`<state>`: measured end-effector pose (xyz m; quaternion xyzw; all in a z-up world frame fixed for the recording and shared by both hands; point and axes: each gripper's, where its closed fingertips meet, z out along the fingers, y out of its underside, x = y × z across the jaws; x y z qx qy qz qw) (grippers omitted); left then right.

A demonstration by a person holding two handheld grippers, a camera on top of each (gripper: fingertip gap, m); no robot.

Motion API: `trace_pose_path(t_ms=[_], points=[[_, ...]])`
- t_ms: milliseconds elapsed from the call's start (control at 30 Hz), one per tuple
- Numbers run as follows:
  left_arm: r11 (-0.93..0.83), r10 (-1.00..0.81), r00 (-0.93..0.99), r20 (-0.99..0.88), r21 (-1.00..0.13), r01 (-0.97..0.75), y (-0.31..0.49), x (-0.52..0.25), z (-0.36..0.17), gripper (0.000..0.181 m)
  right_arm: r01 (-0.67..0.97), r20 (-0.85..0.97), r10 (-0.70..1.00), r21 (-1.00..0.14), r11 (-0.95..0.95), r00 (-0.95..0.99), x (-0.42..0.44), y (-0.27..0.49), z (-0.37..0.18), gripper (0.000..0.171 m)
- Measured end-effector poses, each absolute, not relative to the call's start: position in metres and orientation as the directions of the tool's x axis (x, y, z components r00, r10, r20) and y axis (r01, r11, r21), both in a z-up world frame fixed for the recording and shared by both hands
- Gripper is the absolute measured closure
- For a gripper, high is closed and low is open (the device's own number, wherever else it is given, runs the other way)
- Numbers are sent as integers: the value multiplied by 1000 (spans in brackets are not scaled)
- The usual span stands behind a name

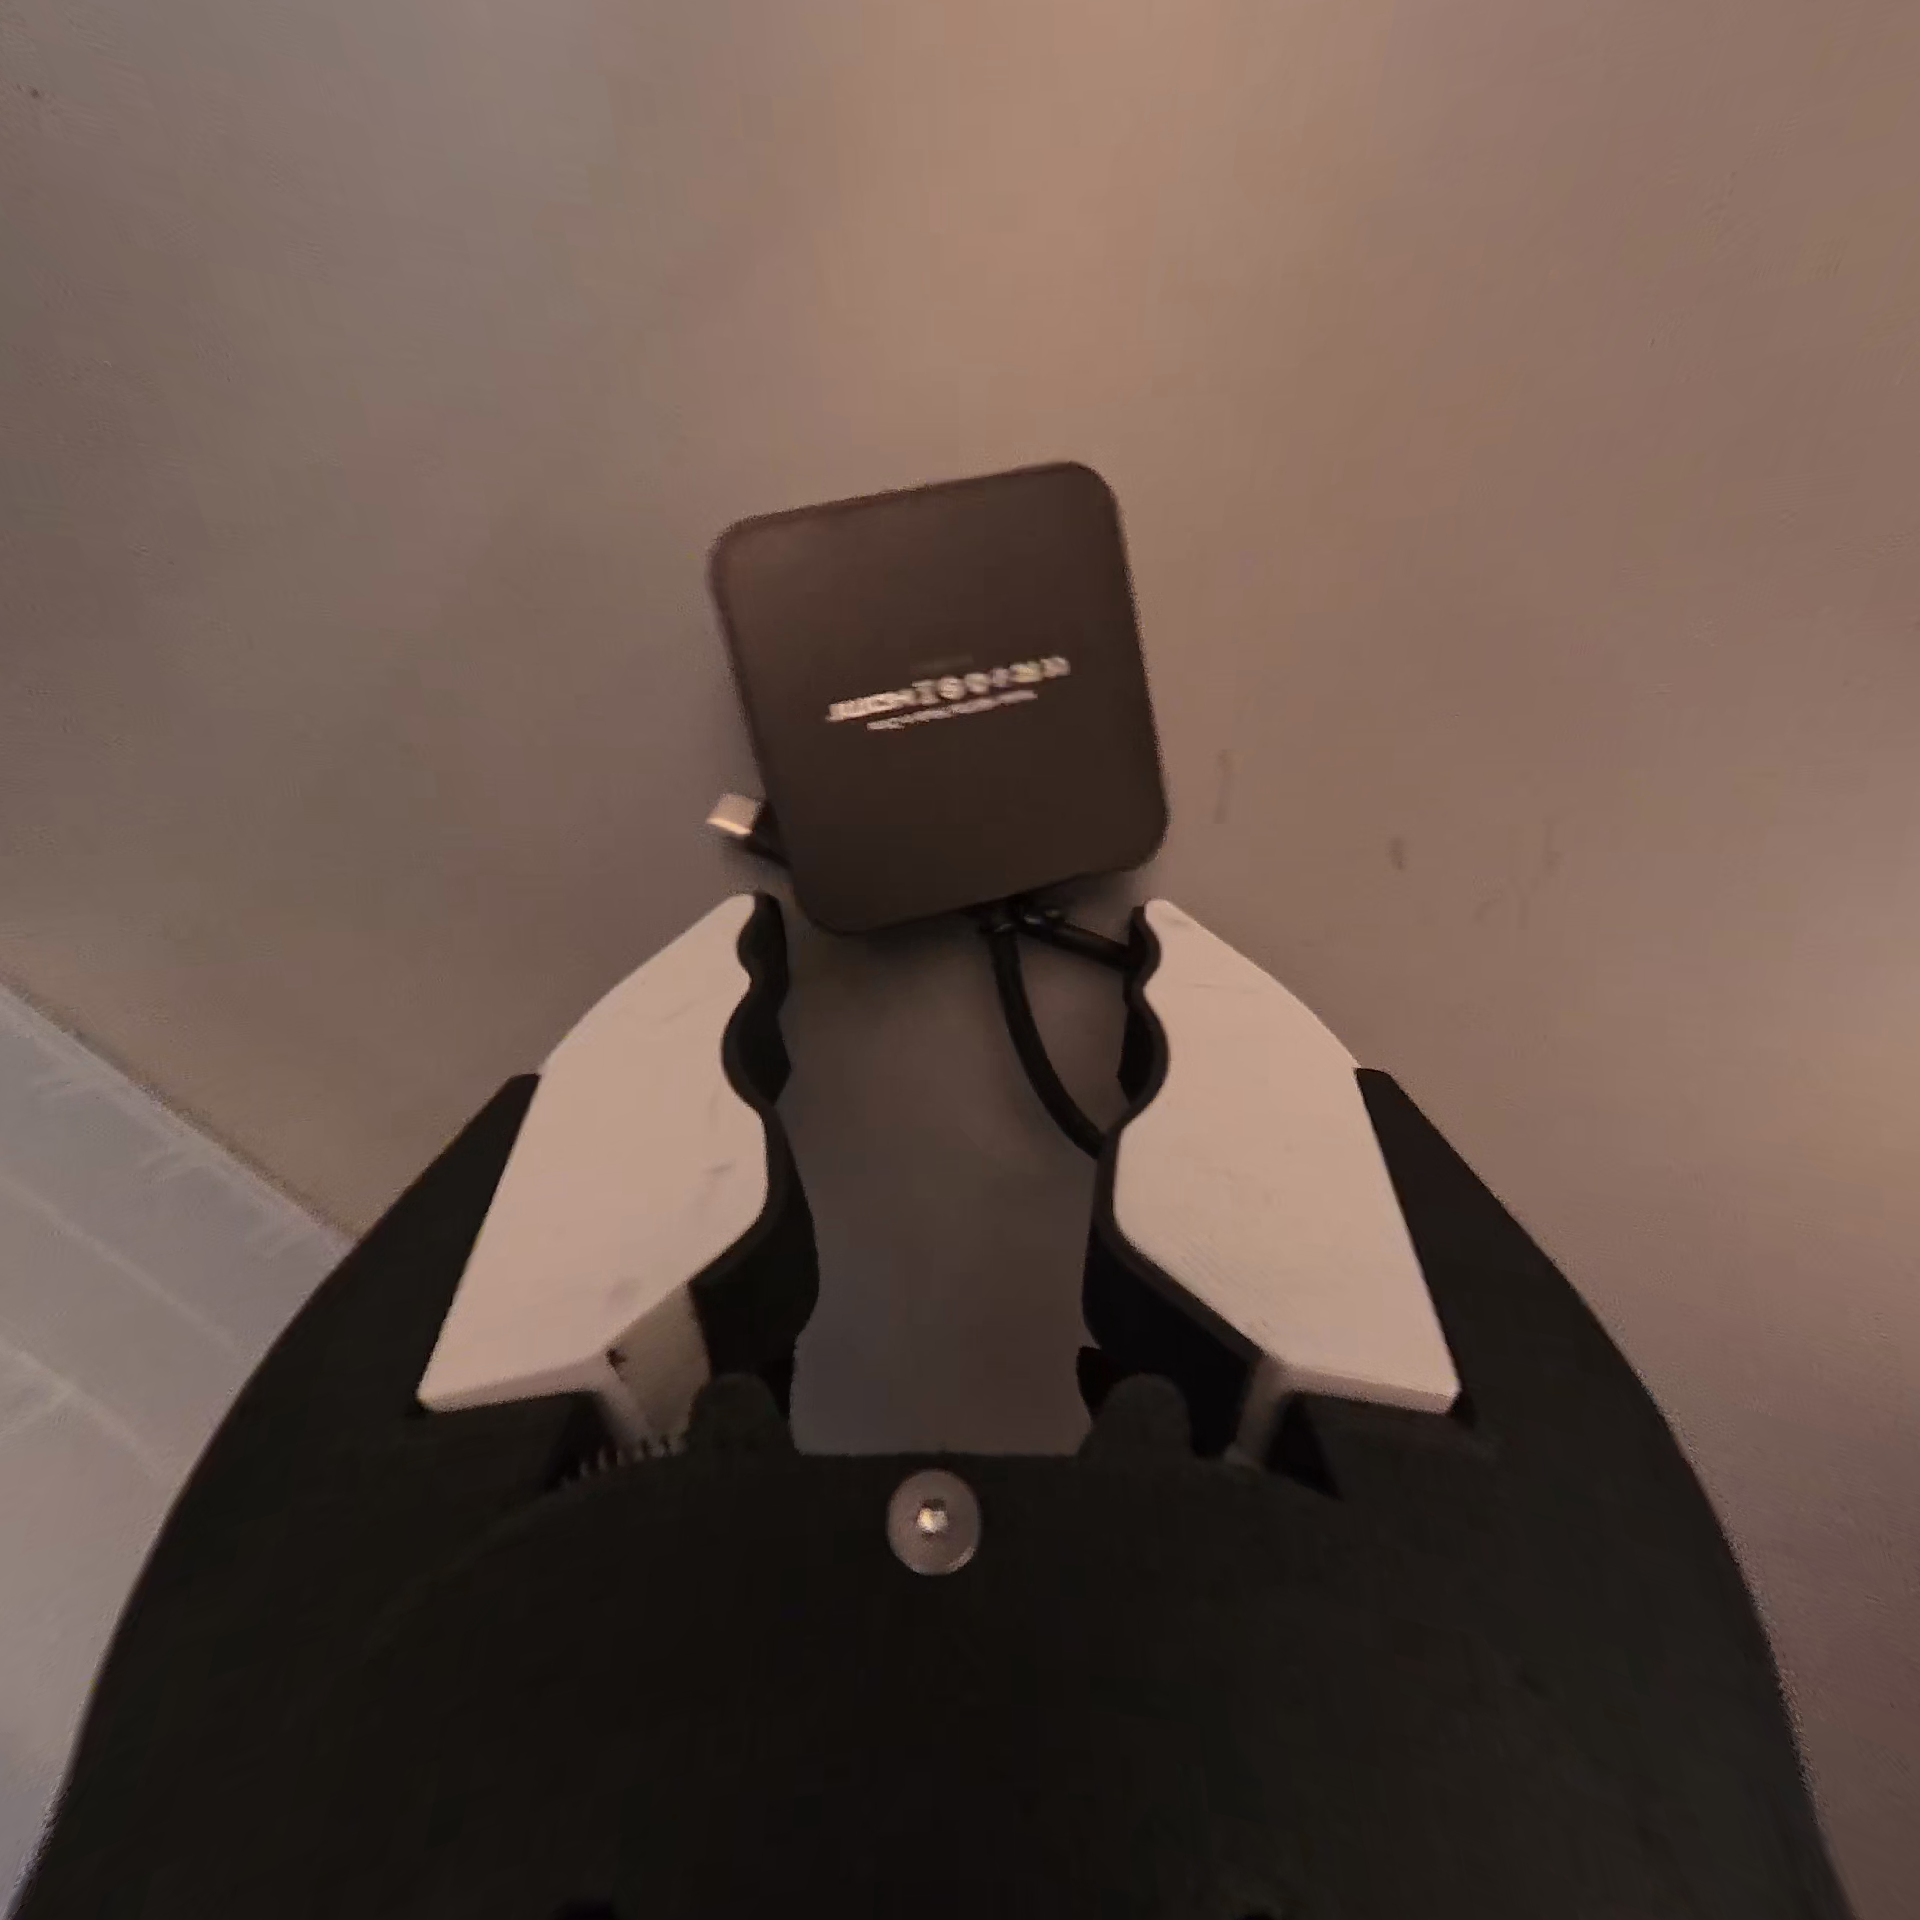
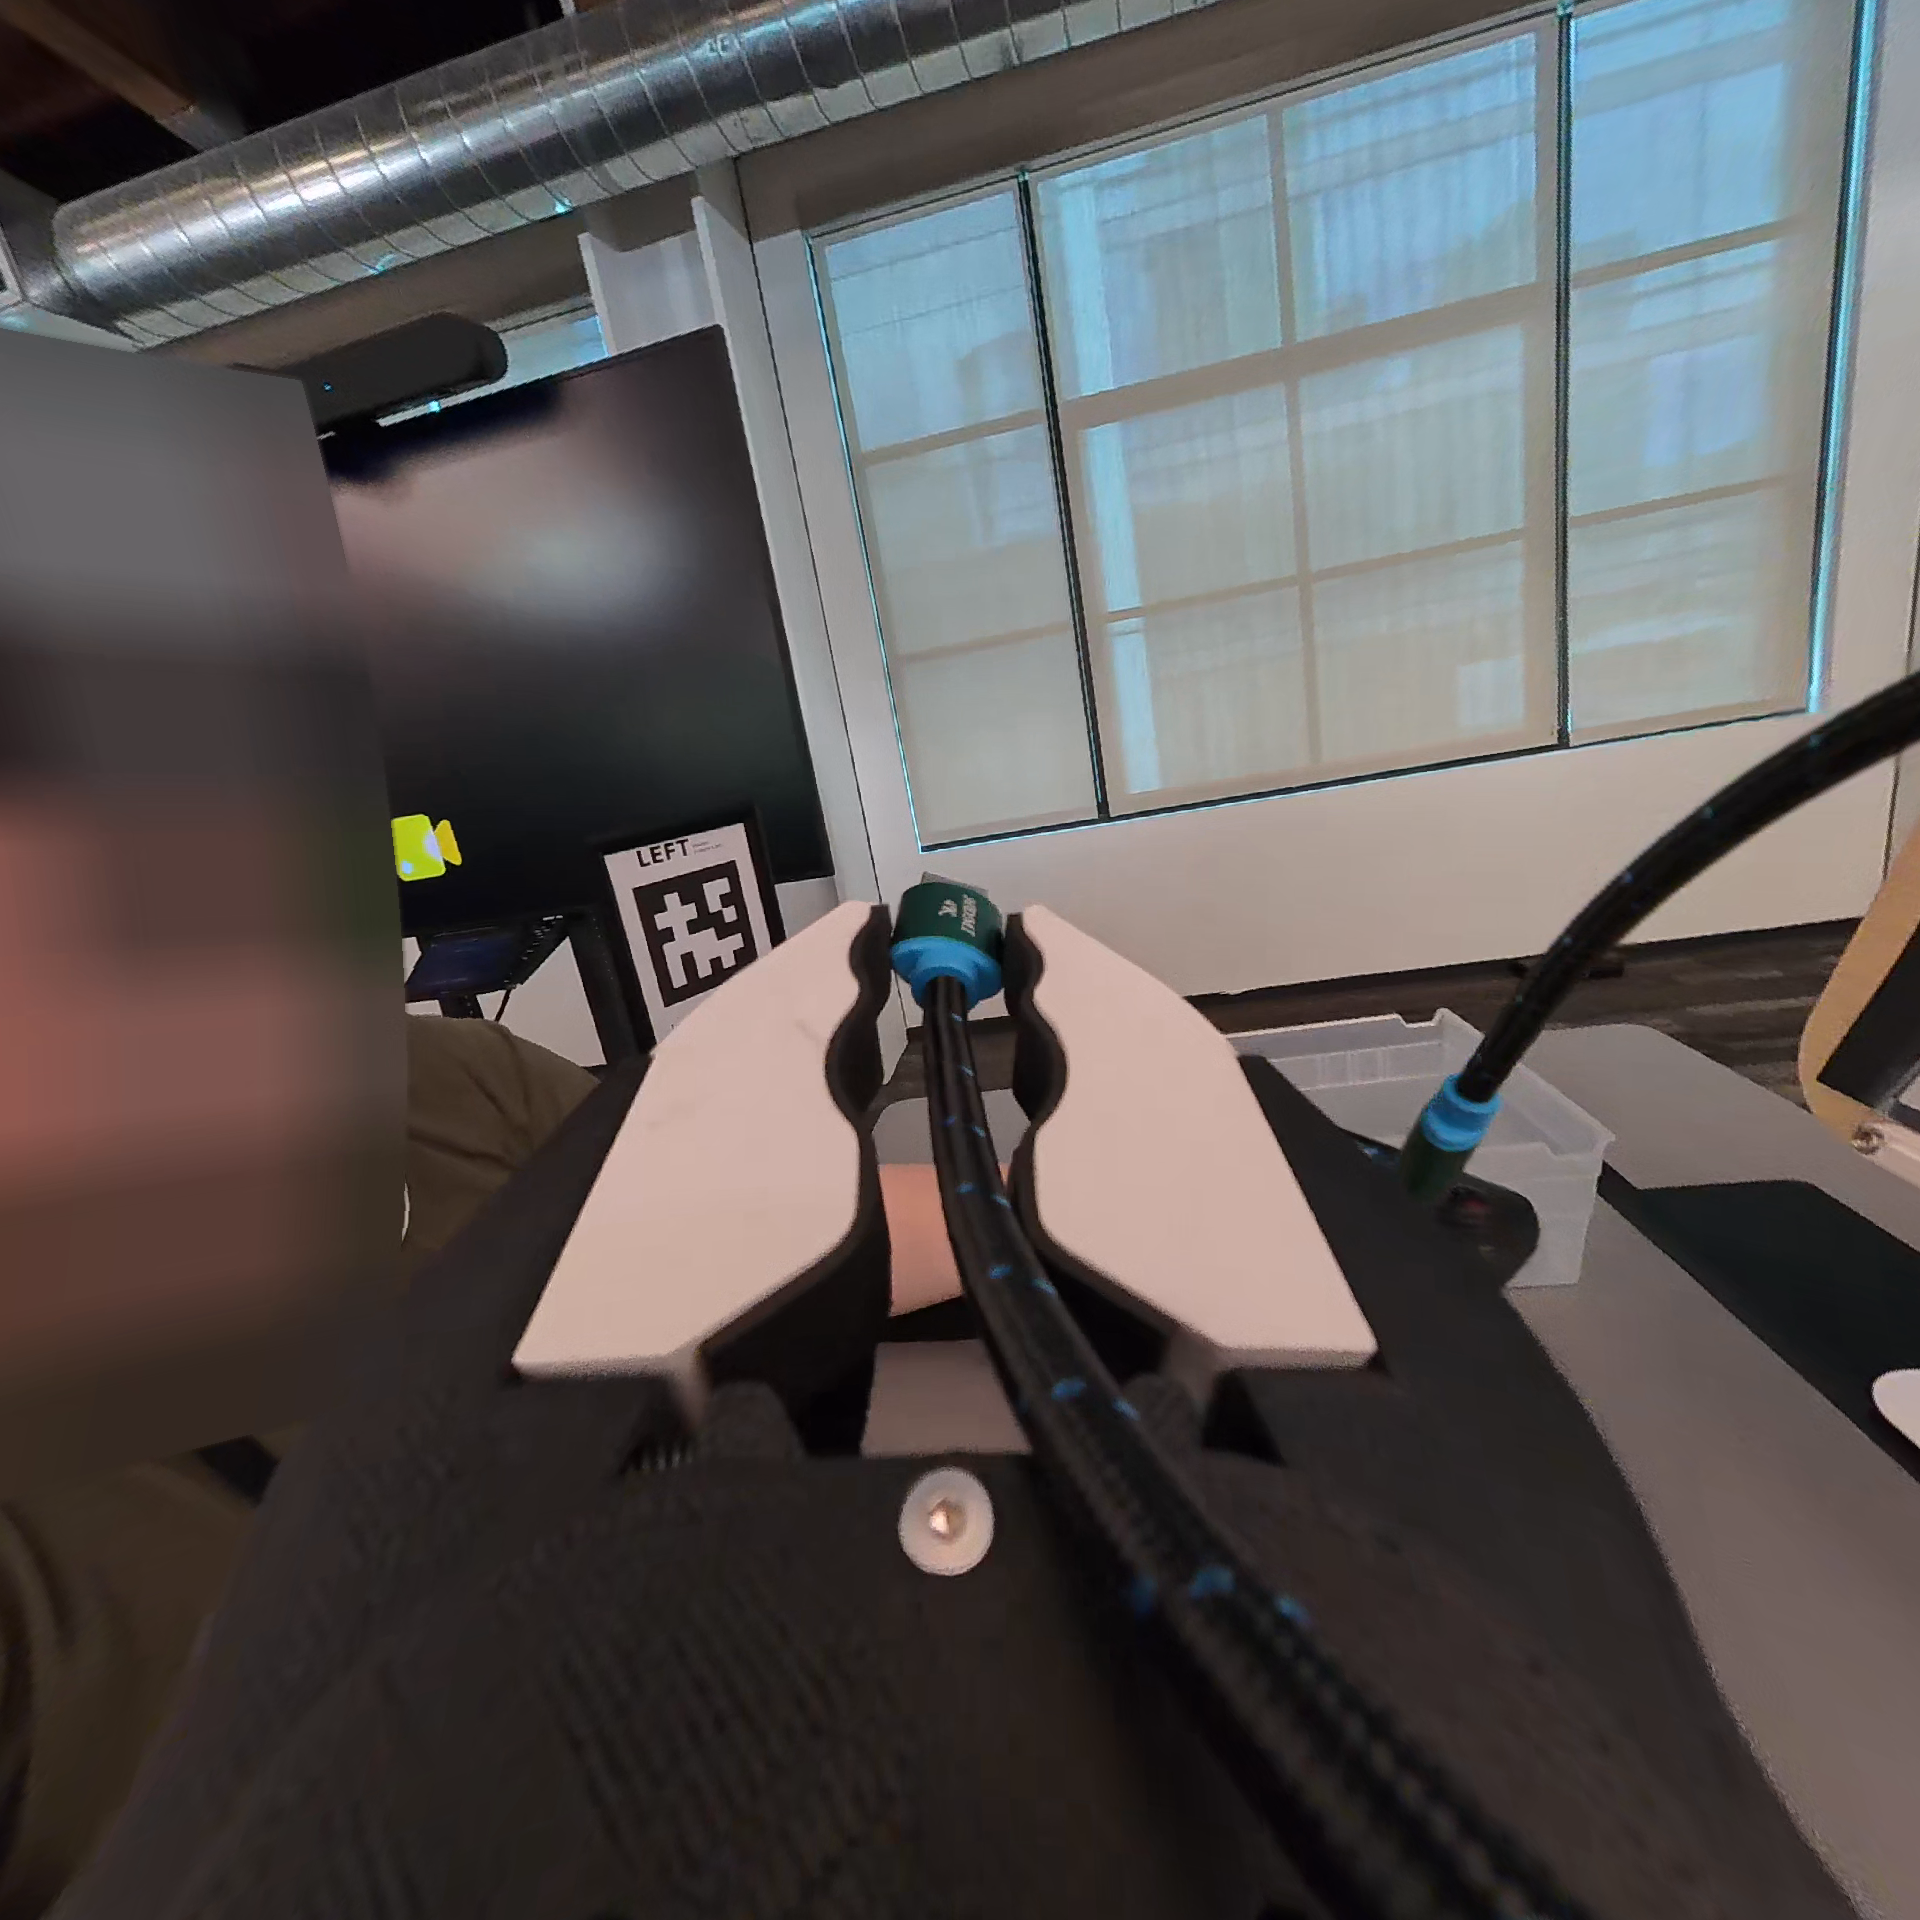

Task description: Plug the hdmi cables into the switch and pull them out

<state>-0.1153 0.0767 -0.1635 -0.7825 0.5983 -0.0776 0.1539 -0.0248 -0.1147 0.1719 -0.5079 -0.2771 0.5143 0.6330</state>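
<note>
Gripping HDMI plug (image 2: 948,916), right tool (image 2: 948,935); left tool (image 1: 948,925) wide near switch (image 1: 935,694).

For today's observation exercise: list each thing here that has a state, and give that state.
left gripper: open, empty.
right gripper: shut on green HDMI plug.
switch: lying flat, thin black lead attached.
second HDMI plug: unheld, end hidden.
monitor: mostly dark.

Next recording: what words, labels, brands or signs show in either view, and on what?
Wording not copied; where it stands:
black switch: two pale printed lines on top, blurred.
green HDMI plug: small pale print, too small to read.
white placard: short heading above a black square marker.
</note>
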Motion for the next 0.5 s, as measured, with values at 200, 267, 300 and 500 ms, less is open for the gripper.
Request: trace_pose_path(t_ms=[200,267,300,500], points=[[-58,-925,257,-279,-564,-824,87,-100,-84,116,-357,-253,903,-926,-122,347,-30,-96,159,150],[41,-925,237,-297,-697,-716,70,-91,-32,113,-350,-288,894,-922,-163,344,-36,-88,152,150],[107,-926,219,-308,-769,-631,57,-86,-3,113,-347,-310,888,-919,-189,338,-40,-84,147,150],[486,-852,146,-503,-863,-136,-37,-91,105,151,-292,-425,856,-893,-343,294,-77,-62,115,150]])
